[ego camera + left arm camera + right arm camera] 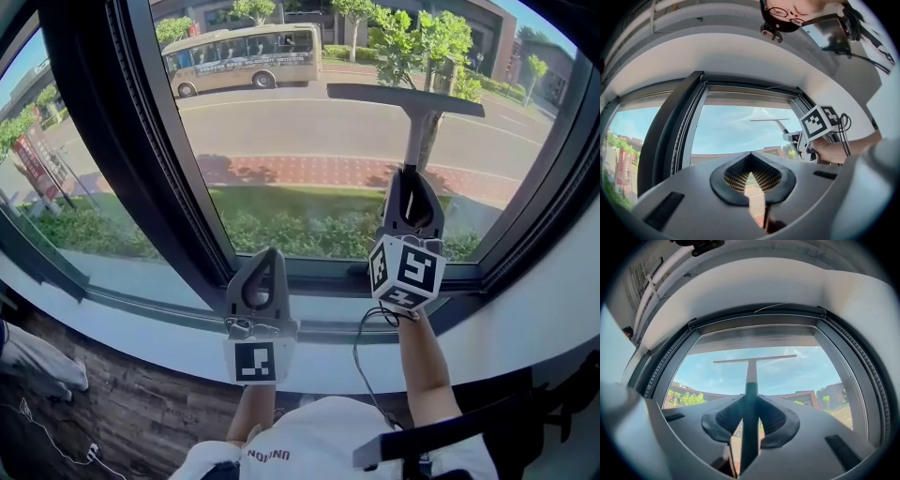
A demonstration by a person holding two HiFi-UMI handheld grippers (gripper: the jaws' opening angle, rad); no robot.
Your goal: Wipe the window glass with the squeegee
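Observation:
The squeegee [405, 99] is a dark T-shaped tool. Its blade lies flat against the upper part of the window glass [300, 169], and its handle runs down into my right gripper [412, 178], which is shut on it. In the right gripper view the squeegee [751, 366] rises straight out between the jaws, blade across the pane. My left gripper [270, 253] hangs lower, by the sill, shut with nothing in it. From the left gripper view, that gripper [751, 155] points at the pane, and the squeegee [769, 121] and the right gripper's marker cube [819, 122] stand to its right.
A thick dark window frame post [131, 141] divides this pane from the one to the left. A white sill [328, 361] runs below the glass. A black cable [361, 349] hangs from the right gripper. Wooden floor [122, 412] lies lower left.

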